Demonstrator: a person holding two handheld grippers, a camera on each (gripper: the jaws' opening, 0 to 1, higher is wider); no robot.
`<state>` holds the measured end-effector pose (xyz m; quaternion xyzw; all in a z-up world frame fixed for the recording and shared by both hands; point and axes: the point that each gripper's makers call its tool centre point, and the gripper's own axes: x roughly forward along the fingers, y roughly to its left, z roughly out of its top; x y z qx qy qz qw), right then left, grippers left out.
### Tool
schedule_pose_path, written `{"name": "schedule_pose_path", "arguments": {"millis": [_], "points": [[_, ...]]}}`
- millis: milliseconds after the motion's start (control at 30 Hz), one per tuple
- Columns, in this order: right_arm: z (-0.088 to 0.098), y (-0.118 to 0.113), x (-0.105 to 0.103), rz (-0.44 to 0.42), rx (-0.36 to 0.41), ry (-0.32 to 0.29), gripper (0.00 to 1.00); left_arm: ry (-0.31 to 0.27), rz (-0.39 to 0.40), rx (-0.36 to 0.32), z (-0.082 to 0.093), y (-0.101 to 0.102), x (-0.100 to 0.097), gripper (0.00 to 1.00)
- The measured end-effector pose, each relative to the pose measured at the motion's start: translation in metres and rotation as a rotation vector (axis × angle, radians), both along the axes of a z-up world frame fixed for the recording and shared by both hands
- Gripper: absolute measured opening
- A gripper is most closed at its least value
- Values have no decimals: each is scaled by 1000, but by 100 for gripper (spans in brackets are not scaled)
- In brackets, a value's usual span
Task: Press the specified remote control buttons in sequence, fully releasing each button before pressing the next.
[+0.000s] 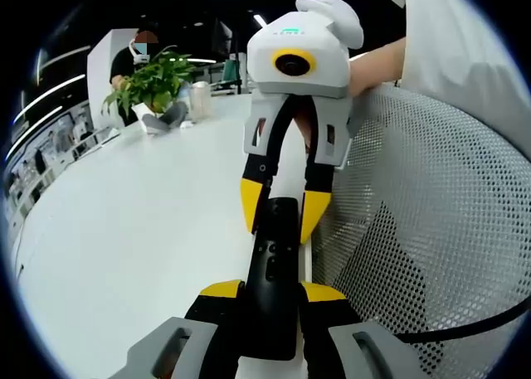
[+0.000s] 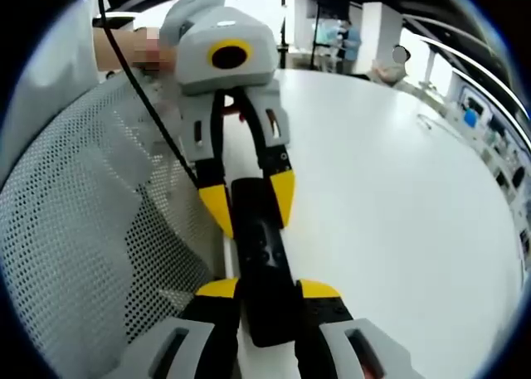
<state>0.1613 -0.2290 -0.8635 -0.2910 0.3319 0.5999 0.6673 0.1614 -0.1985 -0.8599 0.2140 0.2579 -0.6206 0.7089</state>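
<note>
A white surface (image 1: 124, 230) spreads beneath both tongs. The left tongs (image 1: 270, 292) and right tongs (image 2: 267, 289) face each other, each clenched on an opposite end of the black remote control (image 1: 275, 267) held between them. Beside them lies perforated white mesh (image 1: 431, 230); farther off stands a potted plant (image 1: 153, 85).

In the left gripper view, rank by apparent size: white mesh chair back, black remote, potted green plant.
1. White mesh chair back
2. Black remote, though nearness to the camera inflates it
3. Potted green plant, far off
</note>
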Motion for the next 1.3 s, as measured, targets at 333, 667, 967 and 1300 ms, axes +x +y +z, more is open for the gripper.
{"name": "schedule_pose_path", "arguments": {"millis": [333,667,967,1300], "points": [[-2,1,0,46,-8,-36,22,-5,-4,13,0,0,0,25],[-2,1,1,43,0,-32,21,-1,15,38,0,-1,2,26],[-3,2,2,27,8,-27,21,13,46,75,0,-1,6,27],[-2,4,3,22,16,-27,22,100,152,-16,14,-4,14,38]]}}
